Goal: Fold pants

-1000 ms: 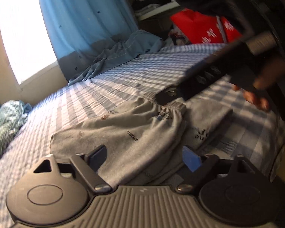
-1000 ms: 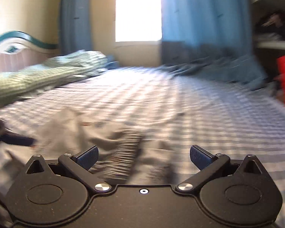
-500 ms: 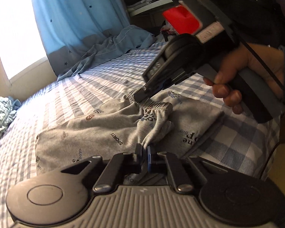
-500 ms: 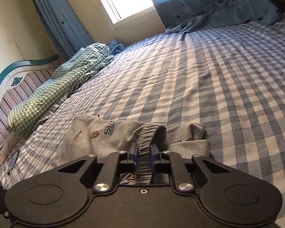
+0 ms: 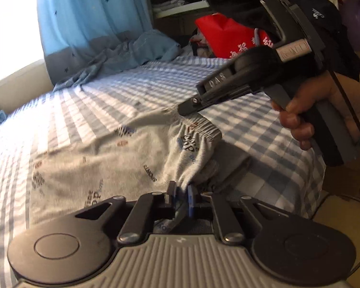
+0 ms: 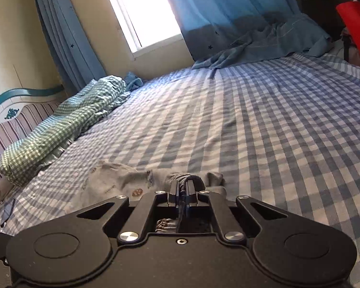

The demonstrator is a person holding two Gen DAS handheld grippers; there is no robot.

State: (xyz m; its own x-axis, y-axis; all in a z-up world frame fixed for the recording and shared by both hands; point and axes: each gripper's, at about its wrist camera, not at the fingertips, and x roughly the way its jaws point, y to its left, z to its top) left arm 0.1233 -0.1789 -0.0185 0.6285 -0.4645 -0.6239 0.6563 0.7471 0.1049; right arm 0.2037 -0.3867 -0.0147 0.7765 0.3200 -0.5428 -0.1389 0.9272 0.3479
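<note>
Left wrist view: the left tool [image 5: 181,195] is clenched on a gathered edge of the grey pants [image 5: 103,165], which lie on the checked bed [image 5: 264,120]; beyond it the right tool [image 5: 188,106] pinches the elastic waistband [image 5: 204,126]. Right wrist view: the right tool [image 6: 183,192] grips the waistband [image 6: 183,177], pants [image 6: 122,182] just ahead. Judged best practice: lift both grips level, keep the cloth taut, and lay the fold edge to edge.
</note>
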